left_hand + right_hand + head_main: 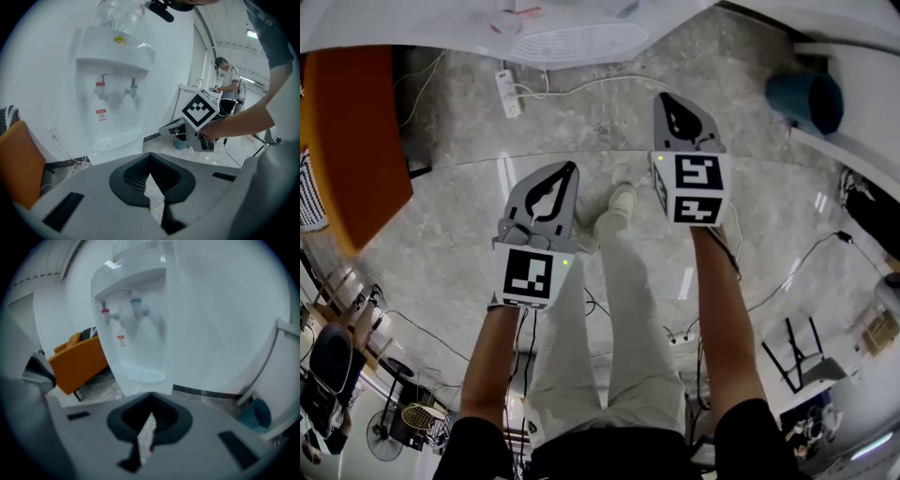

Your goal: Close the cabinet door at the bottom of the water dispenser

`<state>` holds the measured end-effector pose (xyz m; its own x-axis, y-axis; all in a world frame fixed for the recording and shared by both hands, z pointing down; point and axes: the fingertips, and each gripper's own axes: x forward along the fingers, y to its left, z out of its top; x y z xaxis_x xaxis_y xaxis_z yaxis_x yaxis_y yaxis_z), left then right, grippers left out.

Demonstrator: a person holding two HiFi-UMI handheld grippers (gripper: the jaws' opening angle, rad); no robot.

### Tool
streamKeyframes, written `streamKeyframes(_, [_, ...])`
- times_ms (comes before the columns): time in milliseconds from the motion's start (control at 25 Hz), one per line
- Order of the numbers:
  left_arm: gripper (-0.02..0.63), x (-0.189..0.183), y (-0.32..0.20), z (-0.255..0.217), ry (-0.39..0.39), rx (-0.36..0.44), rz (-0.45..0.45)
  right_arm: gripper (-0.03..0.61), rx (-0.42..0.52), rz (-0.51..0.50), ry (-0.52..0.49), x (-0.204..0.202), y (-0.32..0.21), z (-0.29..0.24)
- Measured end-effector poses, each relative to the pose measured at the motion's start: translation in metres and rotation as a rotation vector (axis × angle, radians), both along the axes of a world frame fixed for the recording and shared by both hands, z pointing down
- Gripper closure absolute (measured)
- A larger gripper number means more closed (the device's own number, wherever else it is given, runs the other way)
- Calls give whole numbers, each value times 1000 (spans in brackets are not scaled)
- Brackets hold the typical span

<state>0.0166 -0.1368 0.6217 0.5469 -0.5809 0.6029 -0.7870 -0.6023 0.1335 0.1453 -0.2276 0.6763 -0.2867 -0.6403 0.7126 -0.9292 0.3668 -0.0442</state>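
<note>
The white water dispenser [112, 93] stands against the wall with a red and a blue tap and a drip tray [115, 139]. From above I see only its top and tray [577, 42]. Its bottom cabinet door is hidden behind the gripper bodies in both gripper views. My left gripper [565, 173] is held in the air in front of the dispenser, jaws shut and empty [150, 176]. My right gripper [673, 105] is a little nearer the dispenser, off to its right, also shut with nothing in it [151, 416]. The right gripper [161, 130] shows in the left gripper view.
An orange chair [352, 141] stands left of the dispenser. A power strip [508, 92] and cables lie on the marble floor by the wall. A teal bin [806, 101] sits at the right. My legs and a shoe [619, 202] are below the grippers. Another person [227, 84] stands far back.
</note>
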Motion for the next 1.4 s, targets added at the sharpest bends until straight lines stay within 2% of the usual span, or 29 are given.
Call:
streamKeyframes(480, [607,-1,15,-106,7,63,9,545,-1,29,-97,-5,63,-119])
streamKeyframes(760, [607,-12,4,-157,33,104,-21,545,4,63,-114,-3,75,-178])
streamKeyframes(960, [607,-15,0,-208,24,145,-31,545,46,79,-148,-4,79,-235])
streamKeyframes(1400, [607,-17,9,-328,41,259,-50,545,188,60,-150,-1,89,-363])
